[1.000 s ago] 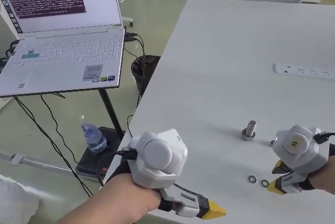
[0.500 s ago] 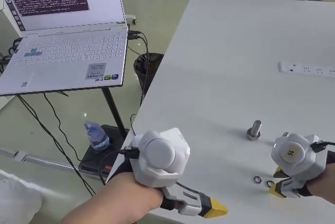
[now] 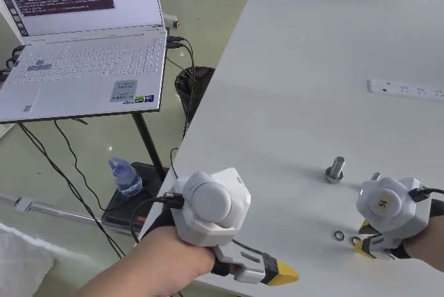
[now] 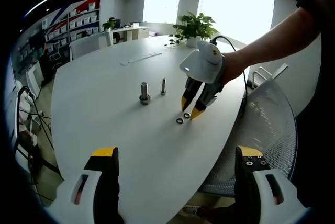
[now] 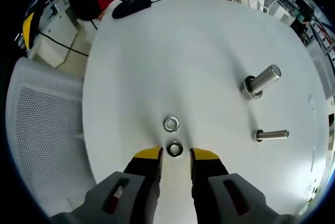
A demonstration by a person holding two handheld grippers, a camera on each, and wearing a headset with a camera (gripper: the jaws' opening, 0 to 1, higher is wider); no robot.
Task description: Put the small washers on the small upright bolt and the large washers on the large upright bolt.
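Now that the right claw (image 5: 175,156) has settled lower onto the table (image 5: 209,41), its narrowly parted jaws straddle one washer (image 5: 174,149) without pinching it. A second washer (image 5: 170,124) lies just beyond, and the thick bolt (image 5: 260,82) and thin bolt (image 5: 272,135) stand farther off. A grasp looks imminent. The left claw (image 4: 176,156) hovers wide open.

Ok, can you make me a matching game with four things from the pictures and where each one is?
Things:
1. open white laptop
2. clear plastic bottle with a blue cap
3. long white power strip
4. small silver ring washer

Places:
A. between the yellow fingers of the right gripper
B. lying flat on the far side of the white table
C. up on a black stand beside the table
D. low down by the foot of the stand

Pairs: 1-C, 2-D, 3-B, 4-A
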